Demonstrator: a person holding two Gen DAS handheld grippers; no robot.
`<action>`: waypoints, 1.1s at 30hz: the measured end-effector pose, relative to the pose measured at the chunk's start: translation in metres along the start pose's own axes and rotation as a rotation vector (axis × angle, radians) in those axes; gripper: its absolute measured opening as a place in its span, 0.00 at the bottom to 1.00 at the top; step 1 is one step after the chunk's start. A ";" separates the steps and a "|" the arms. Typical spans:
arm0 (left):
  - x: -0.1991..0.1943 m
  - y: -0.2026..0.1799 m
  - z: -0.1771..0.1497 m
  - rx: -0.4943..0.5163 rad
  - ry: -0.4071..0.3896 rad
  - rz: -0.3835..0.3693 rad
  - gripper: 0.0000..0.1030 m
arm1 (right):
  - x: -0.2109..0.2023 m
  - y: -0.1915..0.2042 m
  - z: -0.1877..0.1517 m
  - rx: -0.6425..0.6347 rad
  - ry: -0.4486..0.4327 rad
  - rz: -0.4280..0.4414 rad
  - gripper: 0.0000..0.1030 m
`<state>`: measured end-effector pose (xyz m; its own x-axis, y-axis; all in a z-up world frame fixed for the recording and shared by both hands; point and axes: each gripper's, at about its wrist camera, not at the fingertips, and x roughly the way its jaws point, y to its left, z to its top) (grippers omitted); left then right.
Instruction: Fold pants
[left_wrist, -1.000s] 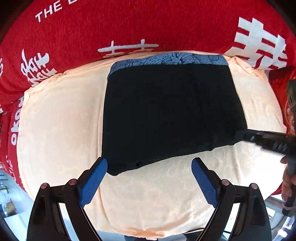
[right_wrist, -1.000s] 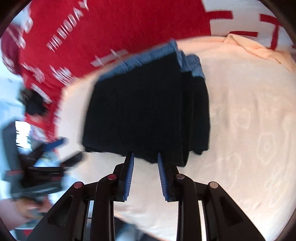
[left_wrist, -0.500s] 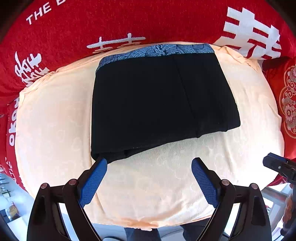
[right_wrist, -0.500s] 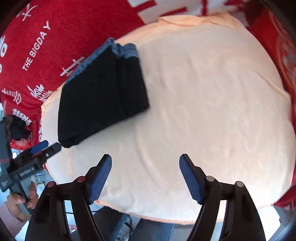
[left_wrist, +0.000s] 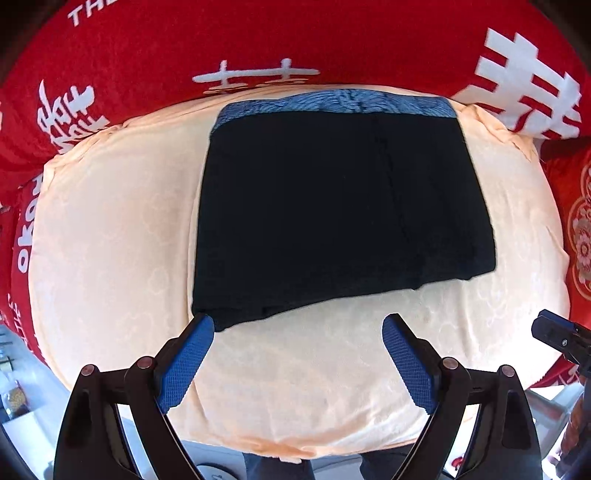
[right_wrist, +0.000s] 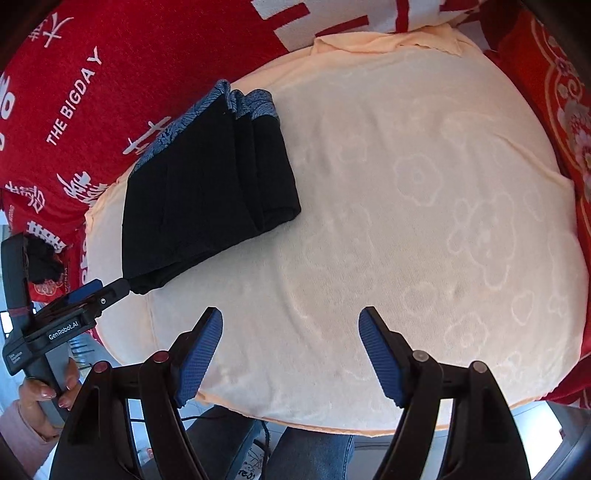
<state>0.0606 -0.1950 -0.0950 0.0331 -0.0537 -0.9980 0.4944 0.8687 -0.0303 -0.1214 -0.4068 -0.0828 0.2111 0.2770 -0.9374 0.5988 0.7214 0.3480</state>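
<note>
Now folded pants (left_wrist: 343, 210) on peach cloth (right_wrist: 424, 221), red blanket (left_wrist: 147, 55) beyond; left gripper (left_wrist: 295, 354), right gripper (right_wrist: 291, 350) wide, empty.

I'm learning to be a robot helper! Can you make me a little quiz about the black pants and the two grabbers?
1. True or false: the black pants lie folded on the peach cloth.
2. What colour is the patterned waistband? A green, B blue, C yellow.
3. Fill in: the left gripper and the right gripper both have their jaws ____, with nothing between them.

Key: 1 true. 2 B. 3 open; the right gripper's jaws have just been opening, and only peach cloth shows under them.
</note>
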 end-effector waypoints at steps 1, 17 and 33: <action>0.002 0.003 0.000 -0.007 -0.003 -0.001 0.91 | 0.003 0.000 0.003 -0.005 0.002 0.003 0.77; 0.022 0.051 0.028 -0.101 -0.051 0.020 0.91 | 0.025 0.017 0.043 -0.065 -0.024 -0.006 0.77; 0.067 0.062 0.045 -0.122 -0.019 -0.041 1.00 | 0.066 0.071 0.074 -0.240 0.004 -0.066 0.44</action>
<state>0.1328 -0.1673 -0.1615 0.0324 -0.0987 -0.9946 0.3860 0.9192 -0.0786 -0.0078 -0.3848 -0.1210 0.1742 0.2271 -0.9582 0.4105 0.8677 0.2802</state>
